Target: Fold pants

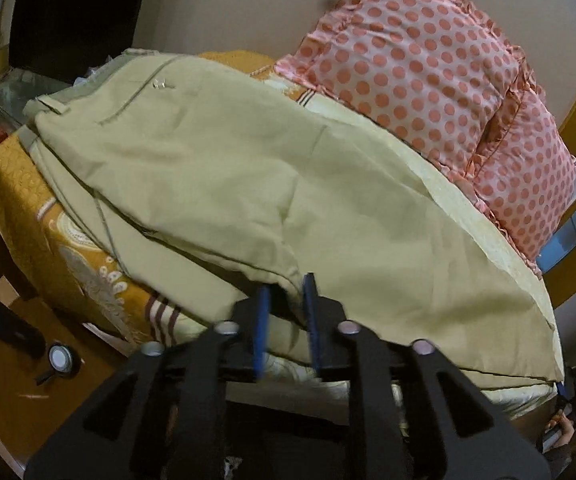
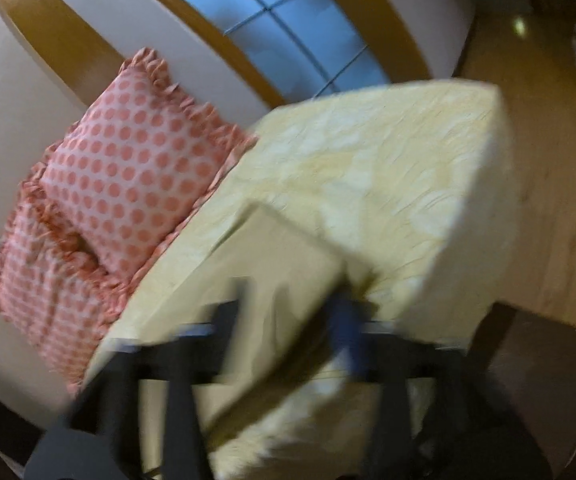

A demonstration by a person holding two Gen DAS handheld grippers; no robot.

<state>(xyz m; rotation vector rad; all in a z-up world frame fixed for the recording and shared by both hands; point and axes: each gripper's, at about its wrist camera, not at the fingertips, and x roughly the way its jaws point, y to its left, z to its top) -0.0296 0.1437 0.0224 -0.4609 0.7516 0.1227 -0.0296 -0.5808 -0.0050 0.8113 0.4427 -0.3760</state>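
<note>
Pale khaki pants [image 1: 224, 184] lie spread across the bed, waistband at the far left, legs running to the right. My left gripper [image 1: 286, 292] is at the pants' near edge with its blue fingers [image 1: 262, 320] a small gap apart; no cloth shows between them. In the blurred right wrist view the pants' leg end [image 2: 284, 280] is lifted above the bed and drapes across my right gripper [image 2: 308, 320]. One blue finger [image 2: 346, 332] shows at the hem's right edge, the other is hidden under the cloth.
Two pink polka-dot pillows [image 1: 428, 68] lie at the head of the bed [image 2: 388, 168], by the wall. An orange patterned bedspread [image 1: 48, 240] shows under the pants. A bottle and cap [image 1: 62, 360] lie on the wooden surface at the left. Wooden floor [image 2: 548, 200] is beyond the bed's corner.
</note>
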